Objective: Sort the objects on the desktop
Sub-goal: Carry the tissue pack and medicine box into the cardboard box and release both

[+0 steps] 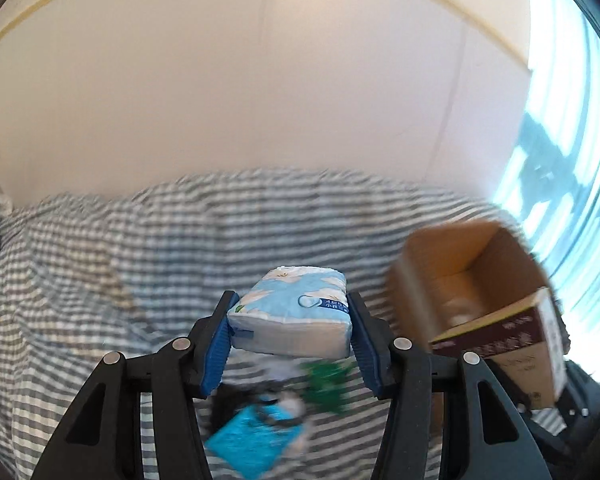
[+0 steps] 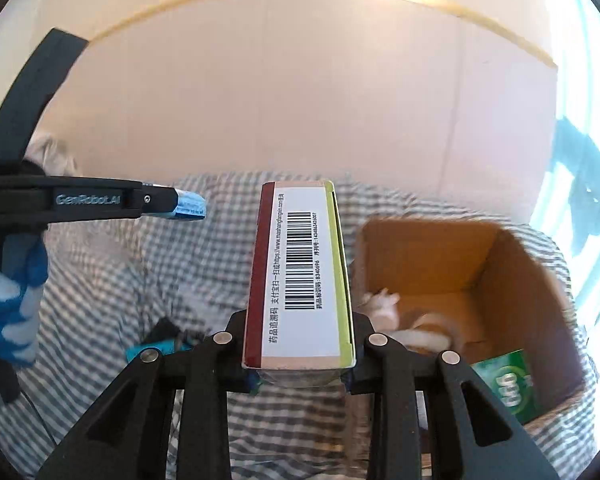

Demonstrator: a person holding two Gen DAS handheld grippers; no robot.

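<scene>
Grips look firm: my left gripper [image 1: 290, 330] clamps the pale blue soft tissue pack [image 1: 290, 312], my right gripper [image 2: 300, 360] a long barcoded carton [image 2: 300, 276], long axis pointing forward. Open brown cardboard box [image 2: 500, 264], probably the destination, sits right of both, nearer my right.

left tool [image 1: 290, 332] clamped on pkg, right tool [image 2: 300, 354] gripping box

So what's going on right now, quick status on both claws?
Left gripper shut on tissue pack. Right gripper shut on barcoded box. Open cardboard box ahead right, path clear.
</scene>
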